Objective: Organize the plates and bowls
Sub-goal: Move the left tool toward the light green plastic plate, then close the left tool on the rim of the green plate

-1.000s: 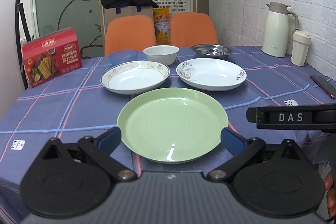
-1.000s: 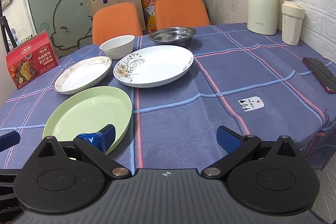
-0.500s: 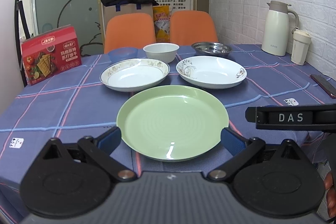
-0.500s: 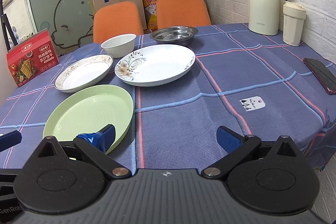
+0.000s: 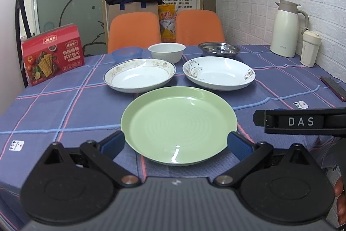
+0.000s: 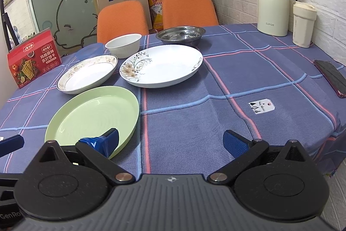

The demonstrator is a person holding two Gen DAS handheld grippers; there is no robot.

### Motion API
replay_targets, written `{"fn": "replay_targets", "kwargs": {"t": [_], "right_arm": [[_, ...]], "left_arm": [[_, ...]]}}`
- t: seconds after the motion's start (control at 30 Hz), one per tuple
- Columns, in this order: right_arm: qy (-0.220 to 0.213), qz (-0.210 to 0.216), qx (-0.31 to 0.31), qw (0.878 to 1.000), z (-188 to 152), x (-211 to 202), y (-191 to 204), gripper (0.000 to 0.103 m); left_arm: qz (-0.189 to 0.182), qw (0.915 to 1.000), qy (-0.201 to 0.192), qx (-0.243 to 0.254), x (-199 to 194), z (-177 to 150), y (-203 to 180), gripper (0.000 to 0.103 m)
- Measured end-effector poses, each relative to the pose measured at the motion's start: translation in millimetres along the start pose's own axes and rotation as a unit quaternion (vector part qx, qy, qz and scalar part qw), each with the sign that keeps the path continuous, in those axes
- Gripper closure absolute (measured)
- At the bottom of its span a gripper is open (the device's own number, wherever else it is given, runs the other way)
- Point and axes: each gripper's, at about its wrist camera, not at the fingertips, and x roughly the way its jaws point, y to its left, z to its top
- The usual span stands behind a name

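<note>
Nothing stacked yet; start of task judged. Round pale-green plastic plate (image 5: 178, 126) lies on the bench (image 5: 64, 105), framed by left gripper (image 5: 175, 143), fingers wide, empty. Right gripper (image 6: 170, 141) likewise wide, empty. Next: rim to be straddled edgewise, fingers closed.

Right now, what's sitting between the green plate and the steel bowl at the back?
The flower-patterned white plate lies between the green plate and the steel bowl, clearest in the right wrist view.

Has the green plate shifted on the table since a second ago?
No. The green plate sits the same against the gold-rimmed plate behind it.
</note>
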Motion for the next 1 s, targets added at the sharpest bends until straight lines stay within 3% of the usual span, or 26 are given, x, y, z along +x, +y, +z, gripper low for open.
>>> {"fn": "replay_targets", "kwargs": {"t": [0.47,0.77,1.0], "right_arm": [[0.004,0.005,0.002,1.000,4,6,3,0.012],[0.011,0.035,-0.022,0.999,19,26,21,0.013],[0.053,0.071,-0.084,0.993,20,58,49,0.013]], "left_arm": [[0.019,0.9998,0.005,-0.002,8,10,15,0.002],[0.043,0.9972,0.049,-0.038,45,29,66,0.002],[-0.009,0.9913,0.111,-0.070,86,36,97,0.003]]}}
